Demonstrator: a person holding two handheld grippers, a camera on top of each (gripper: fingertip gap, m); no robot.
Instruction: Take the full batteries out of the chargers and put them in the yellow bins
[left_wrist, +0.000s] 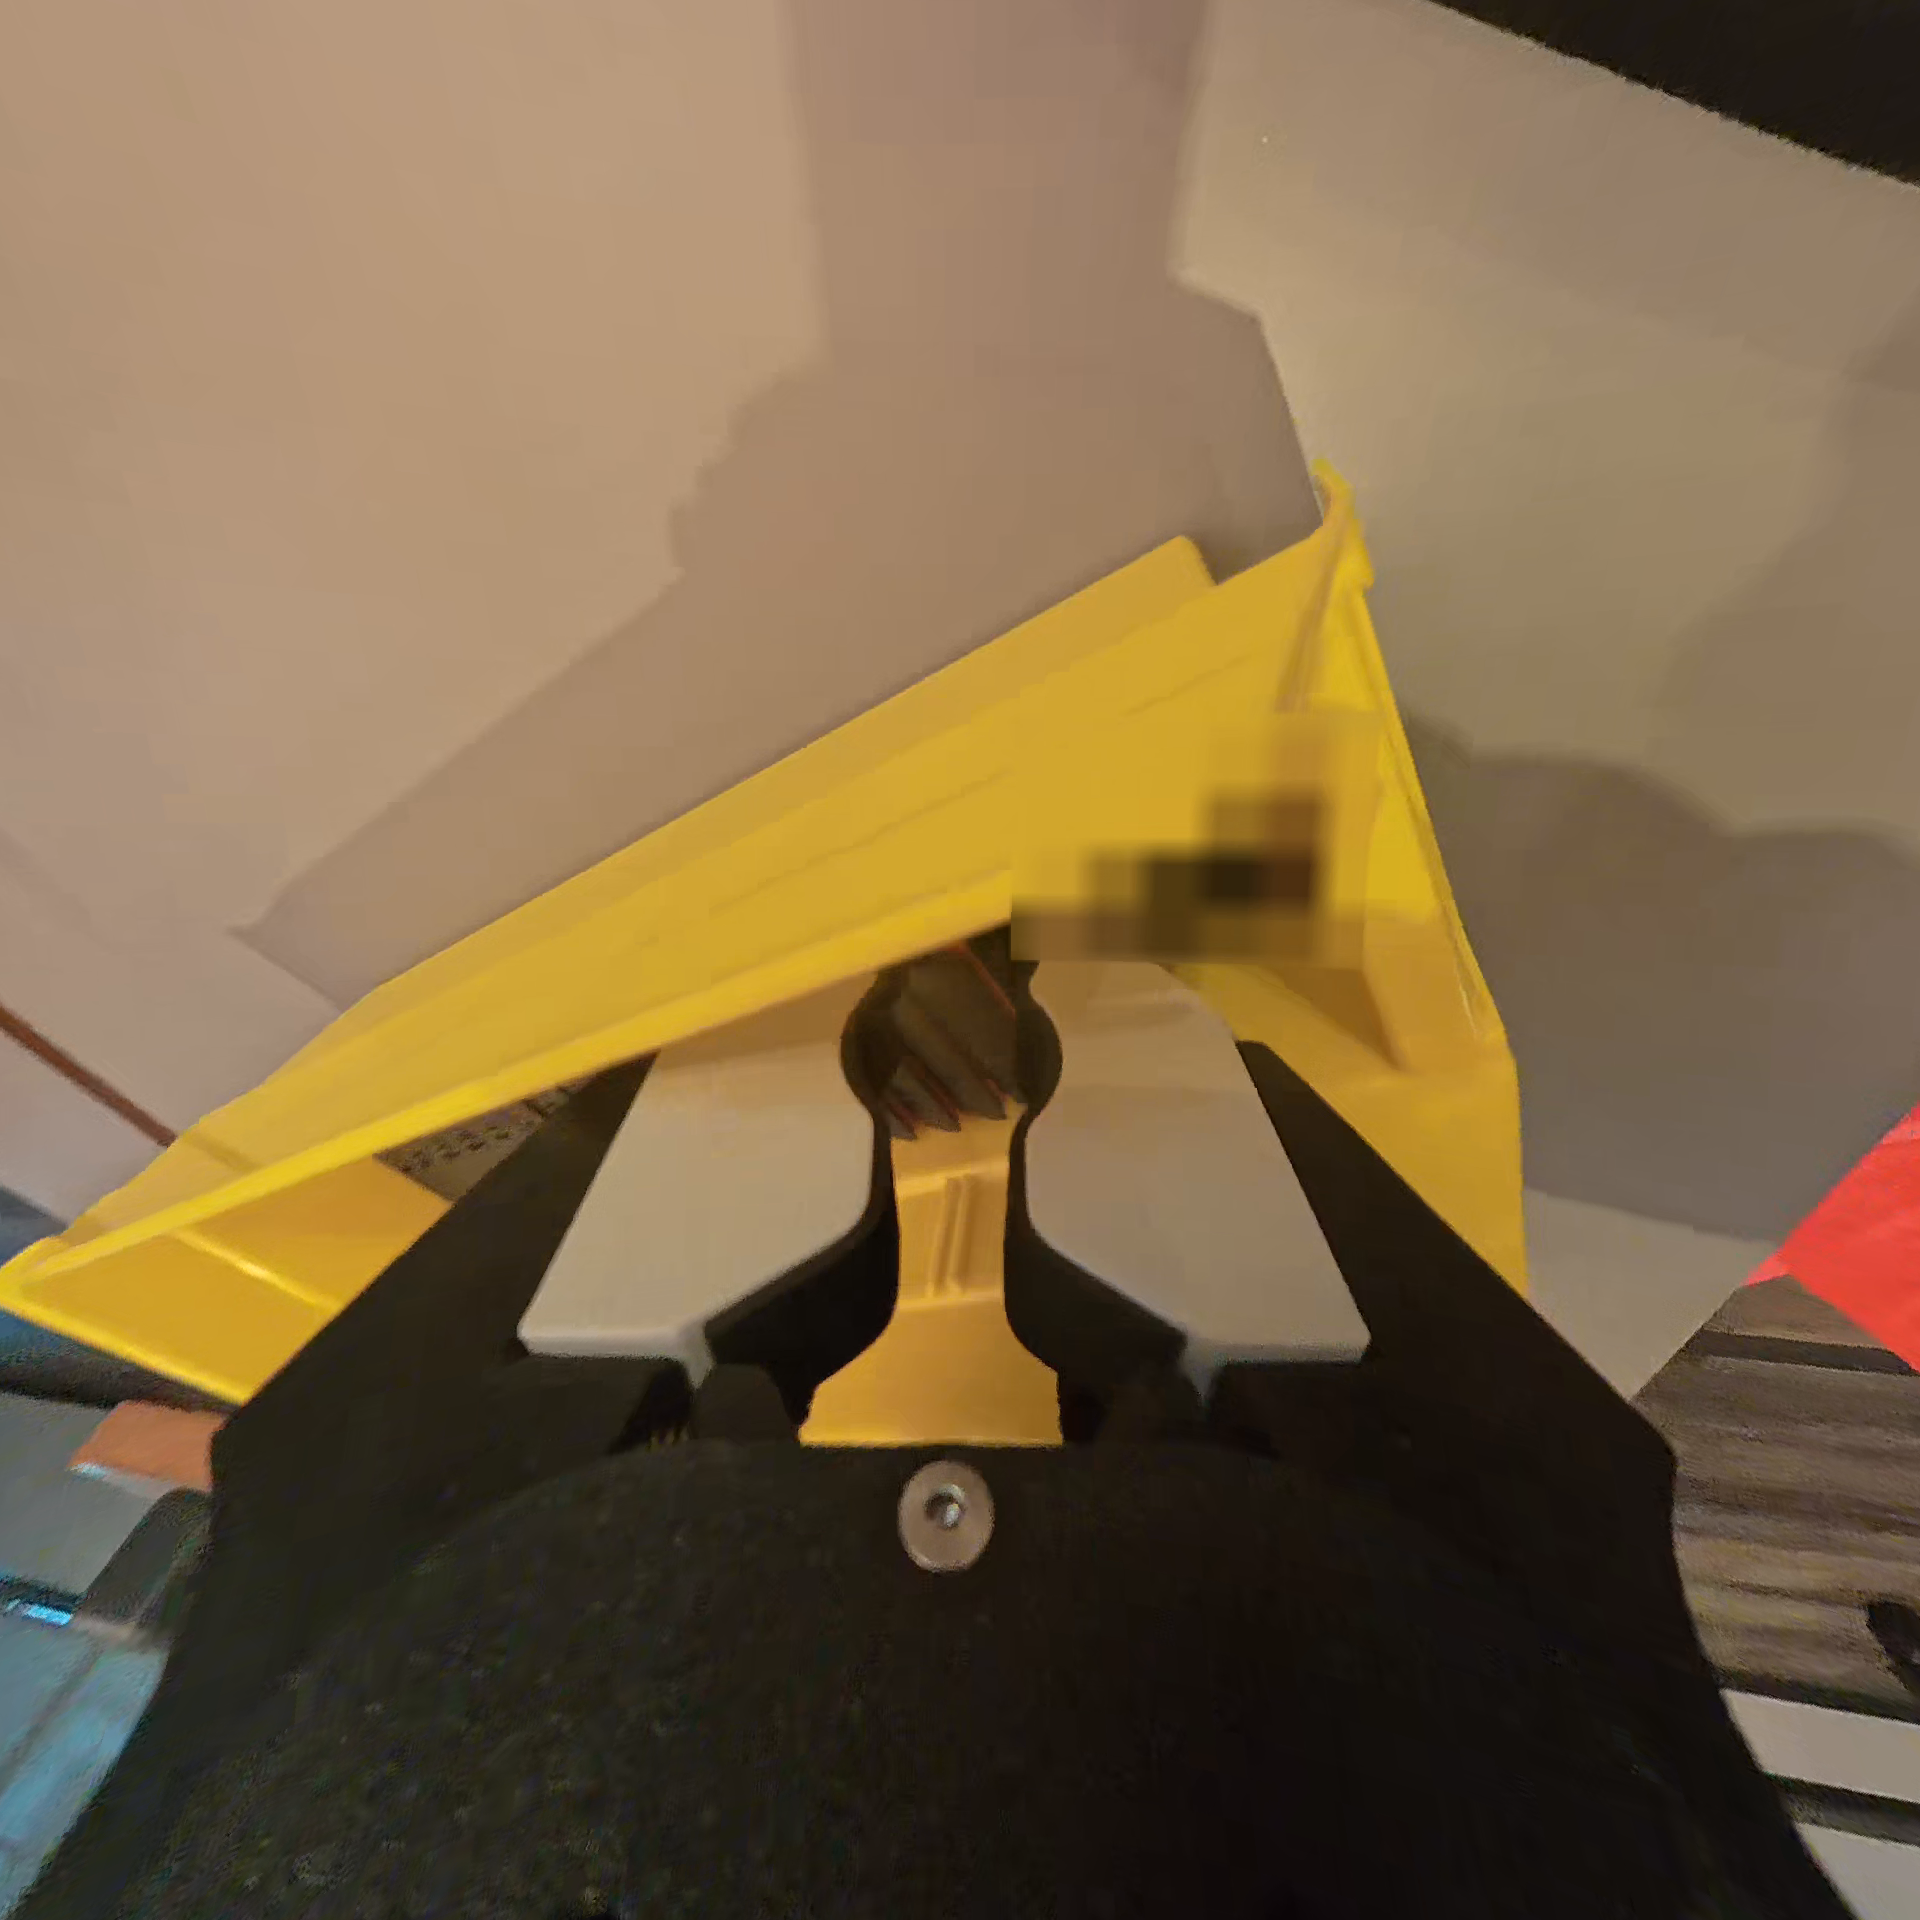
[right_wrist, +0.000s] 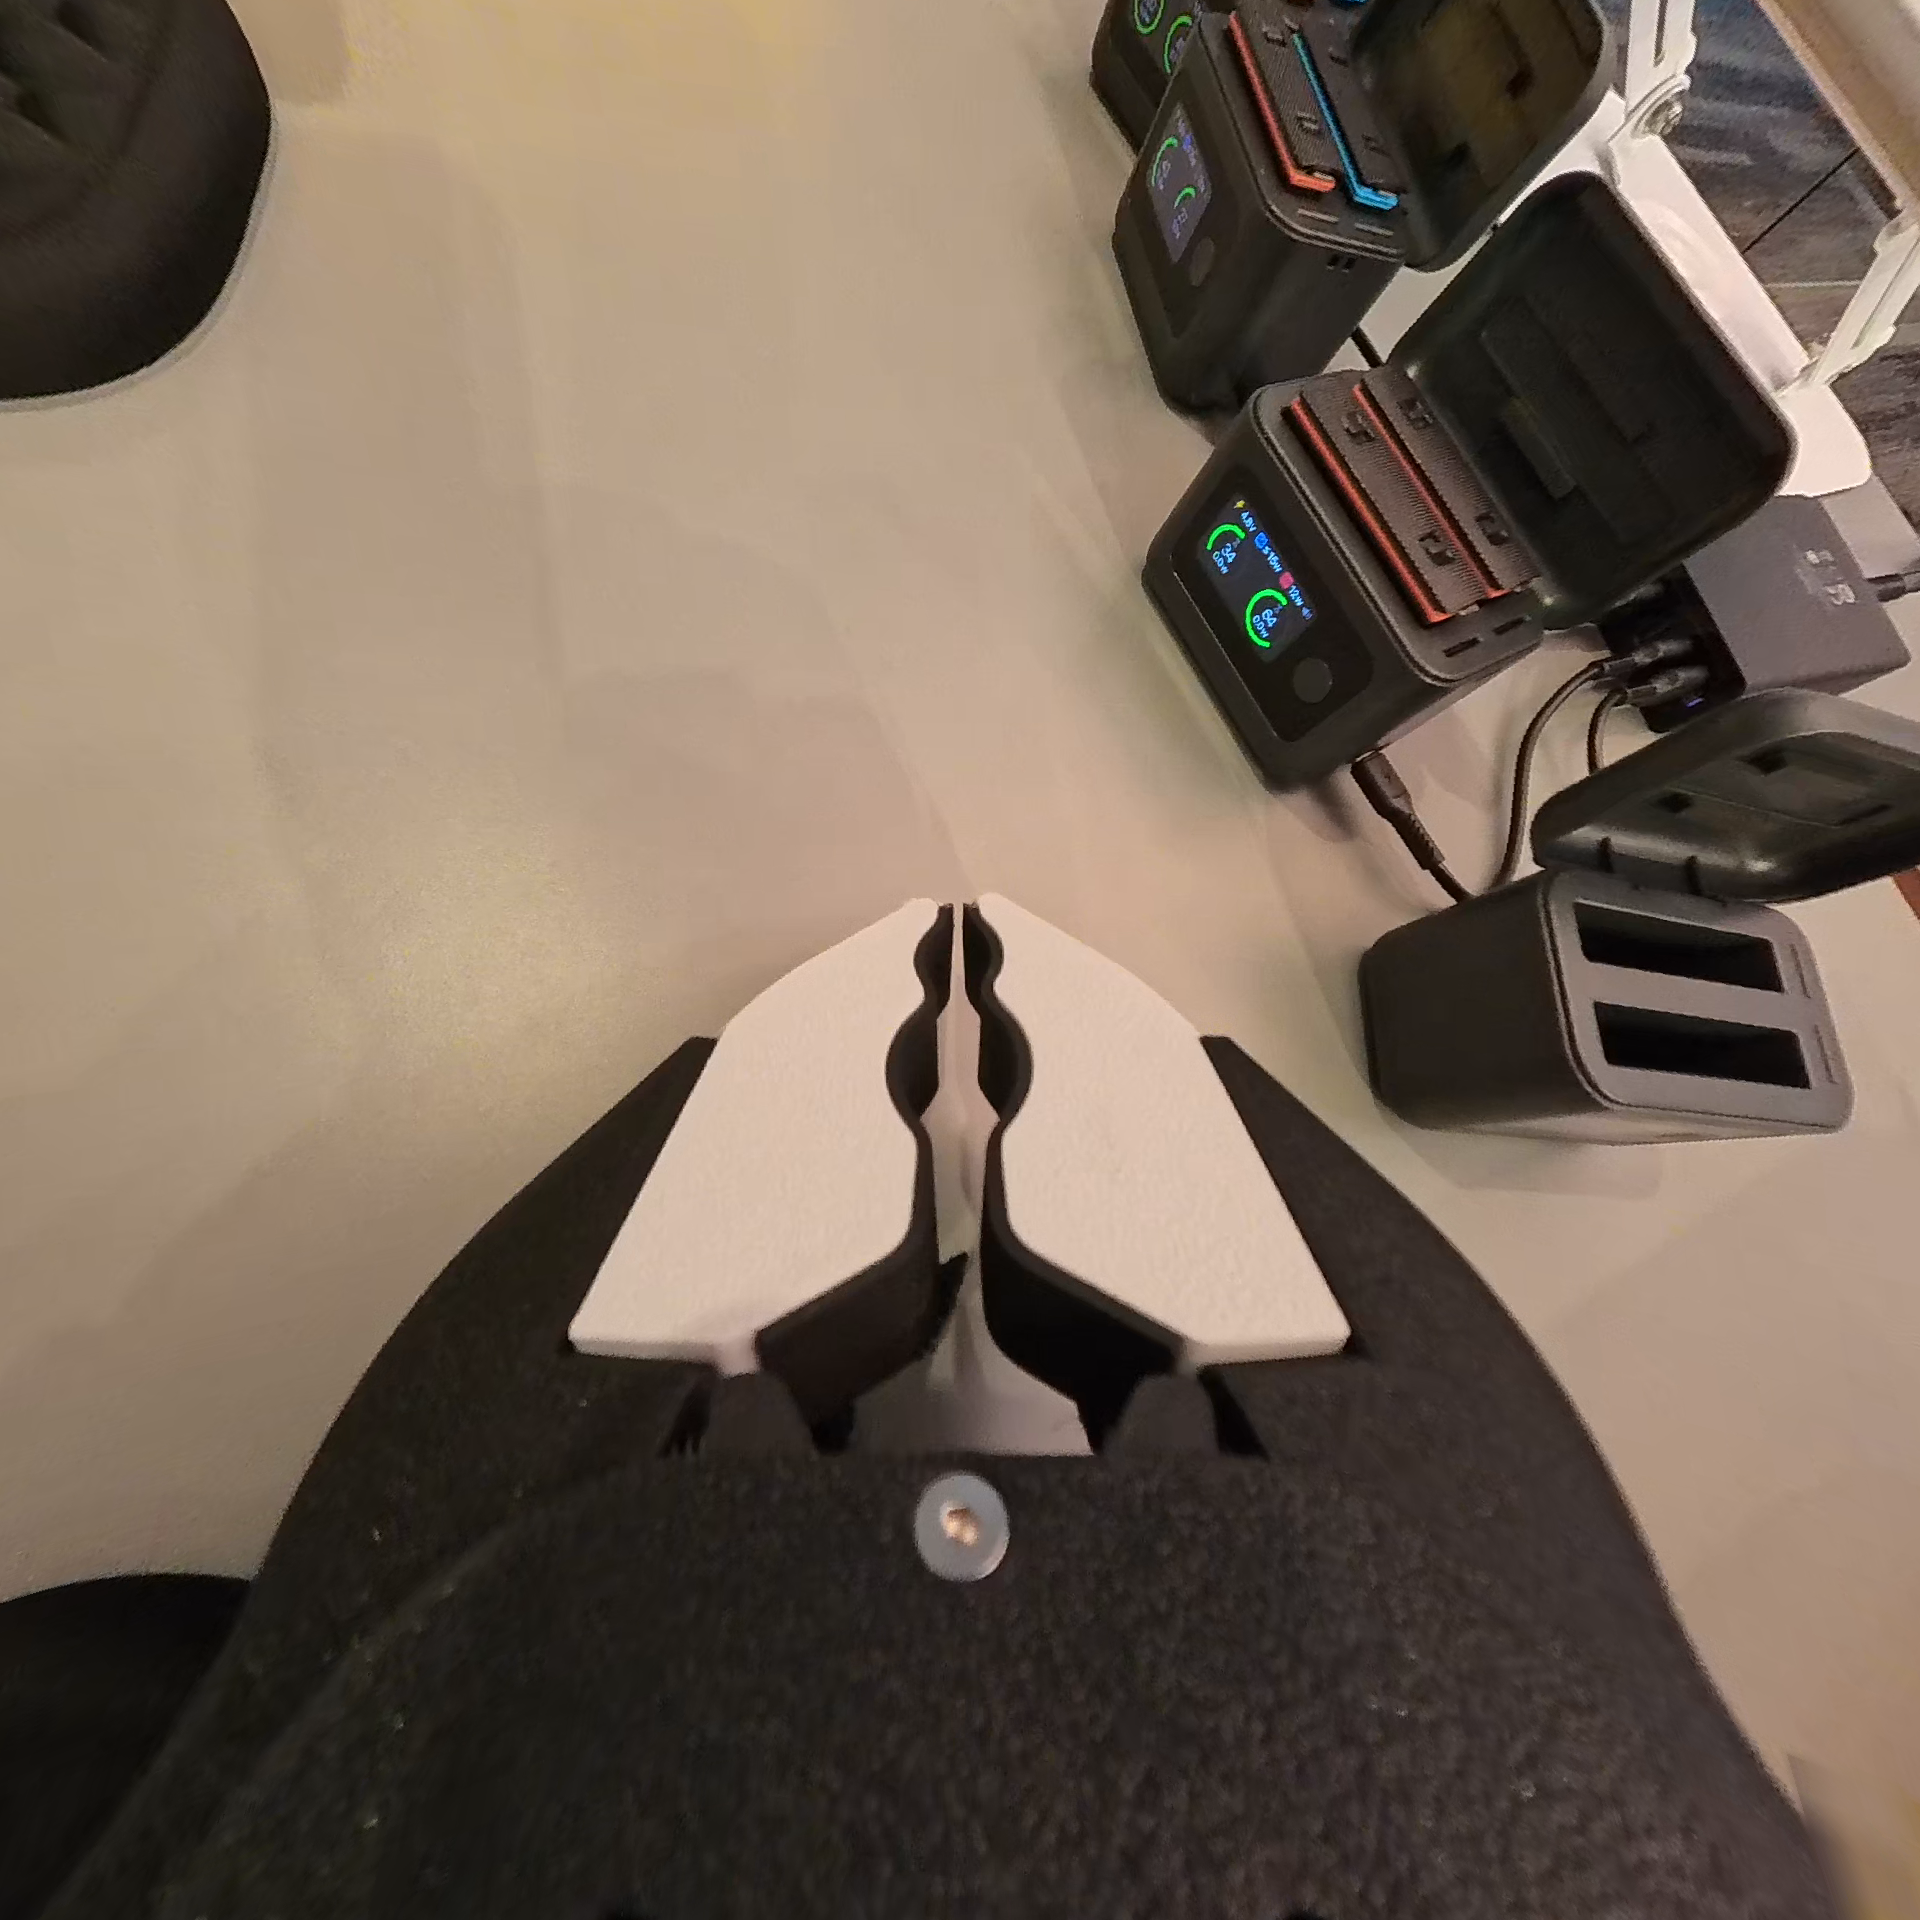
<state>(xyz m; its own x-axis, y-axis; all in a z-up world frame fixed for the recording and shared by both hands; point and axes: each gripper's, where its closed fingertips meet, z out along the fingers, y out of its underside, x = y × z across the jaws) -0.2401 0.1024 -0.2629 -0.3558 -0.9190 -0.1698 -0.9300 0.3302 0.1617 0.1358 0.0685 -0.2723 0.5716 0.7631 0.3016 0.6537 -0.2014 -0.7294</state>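
Observation:
In the left wrist view my left gripper (left_wrist: 951, 987) reaches into a tilted yellow bin (left_wrist: 831, 862). Its jaws are closed on a dark ribbed battery (left_wrist: 951, 1049), and the bin's rim hides the fingertips. In the right wrist view my right gripper (right_wrist: 956, 920) is shut and empty above the white table (right_wrist: 571, 623). To its right, a charger (right_wrist: 1340, 613) with a lit screen holds two red-edged batteries (right_wrist: 1403, 499). A second lit charger (right_wrist: 1236, 239) behind it holds a red-edged and a blue-edged battery. A nearer charger (right_wrist: 1600, 1018) has its lid open and both slots empty.
A grey power adapter (right_wrist: 1787, 613) with black cables (right_wrist: 1517, 769) lies behind the chargers. A black rounded object (right_wrist: 104, 187) sits at the table's far left. In the left wrist view a red object (left_wrist: 1860, 1216) and a dark wood surface (left_wrist: 1787, 1507) are at the right, with a pale wall behind the bin. Tip to tip, the grippers are about 40 cm apart.

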